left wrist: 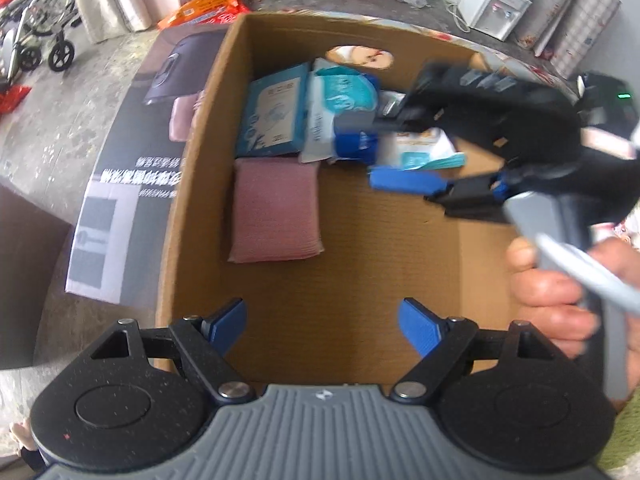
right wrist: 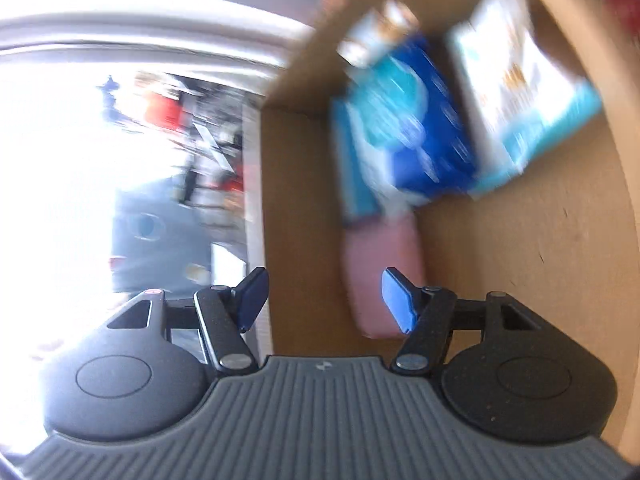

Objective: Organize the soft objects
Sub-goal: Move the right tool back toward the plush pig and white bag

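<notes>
Inside the open cardboard box, seen from above by the left wrist camera, several soft things are gathered toward the far left corner. A pink folded cloth lies flat on the box floor against the left wall. Just beyond it, a light blue tissue pack and a white-and-teal wipes pack are set side by side, and a white packet with a teal edge lies to their right. The left gripper is held over the near part of the box, its blue pads wide apart with nothing between them. The right gripper, grasped by a hand at the right edge, is reached in over the packs; its jaws are seen spread, and no object is clamped. Motion blur is heavy in the right wrist view, where its pads stand apart near the pink cloth.
</notes>
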A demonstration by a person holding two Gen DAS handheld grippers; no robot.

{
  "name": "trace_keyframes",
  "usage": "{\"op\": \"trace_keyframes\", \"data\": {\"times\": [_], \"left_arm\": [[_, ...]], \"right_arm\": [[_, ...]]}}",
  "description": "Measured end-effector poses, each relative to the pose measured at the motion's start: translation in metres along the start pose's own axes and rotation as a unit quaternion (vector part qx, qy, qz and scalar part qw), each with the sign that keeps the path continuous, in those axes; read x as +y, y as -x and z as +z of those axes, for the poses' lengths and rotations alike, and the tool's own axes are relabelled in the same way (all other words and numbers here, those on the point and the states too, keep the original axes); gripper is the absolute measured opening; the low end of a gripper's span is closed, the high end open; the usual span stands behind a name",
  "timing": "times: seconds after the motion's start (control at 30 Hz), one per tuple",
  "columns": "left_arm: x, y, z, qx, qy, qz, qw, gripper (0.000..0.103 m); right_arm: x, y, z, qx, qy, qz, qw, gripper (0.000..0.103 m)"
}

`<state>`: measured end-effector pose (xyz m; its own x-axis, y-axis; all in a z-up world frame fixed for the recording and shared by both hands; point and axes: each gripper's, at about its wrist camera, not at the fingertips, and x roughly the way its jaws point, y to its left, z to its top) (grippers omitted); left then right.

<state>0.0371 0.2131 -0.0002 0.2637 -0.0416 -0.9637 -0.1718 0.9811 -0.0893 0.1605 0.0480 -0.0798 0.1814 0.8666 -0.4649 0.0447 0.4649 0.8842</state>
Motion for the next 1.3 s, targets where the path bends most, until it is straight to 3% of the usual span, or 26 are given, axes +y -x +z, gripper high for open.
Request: {"op": "trace_keyframes", "data": {"times": [0.13, 0.27, 0.47, 0.67, 0.8, 1.03, 1.2, 1.3], "left_arm": [[-0.033, 0.005, 0.005, -0.009, -0.019, -0.008, 0.9997, 0.085], [-0.074, 0.009, 0.012, -0.018, -0.043, -0.022, 0.9987, 0.085], [-0.155, 0.009, 0.026, -0.037, -0.09, -0.052, 0.9939, 0.085], [-0.248, -0.01, 0.033, -0.044, -0.141, -0.082, 0.9857, 0.085], [-0.293, -0.029, 0.044, -0.028, -0.146, -0.093, 0.9845, 0.083], [-0.349, -0.067, 0.07, 0.018, -0.159, -0.086, 0.9834, 0.079], [-0.376, -0.094, 0.082, 0.052, -0.153, -0.084, 0.9833, 0.078], [-0.384, -0.114, 0.088, 0.082, -0.135, -0.084, 0.9839, 0.073]], "right_arm": [[0.0, 0.07, 0.019, -0.05, 0.02, 0.046, 0.997, 0.063], [-0.012, 0.156, 0.034, -0.105, 0.025, 0.034, 0.994, 0.063], [-0.061, 0.289, 0.033, -0.173, -0.001, -0.05, 0.984, 0.064], [-0.132, 0.369, 0.011, -0.198, -0.042, -0.144, 0.969, 0.064], [-0.178, 0.375, -0.005, -0.195, -0.074, -0.162, 0.965, 0.063], [-0.215, 0.339, -0.003, -0.175, -0.125, -0.156, 0.964, 0.063], [-0.25, 0.31, -0.003, -0.178, -0.213, -0.13, 0.952, 0.063], [-0.262, 0.292, -0.003, -0.183, -0.245, -0.12, 0.945, 0.063]]}}
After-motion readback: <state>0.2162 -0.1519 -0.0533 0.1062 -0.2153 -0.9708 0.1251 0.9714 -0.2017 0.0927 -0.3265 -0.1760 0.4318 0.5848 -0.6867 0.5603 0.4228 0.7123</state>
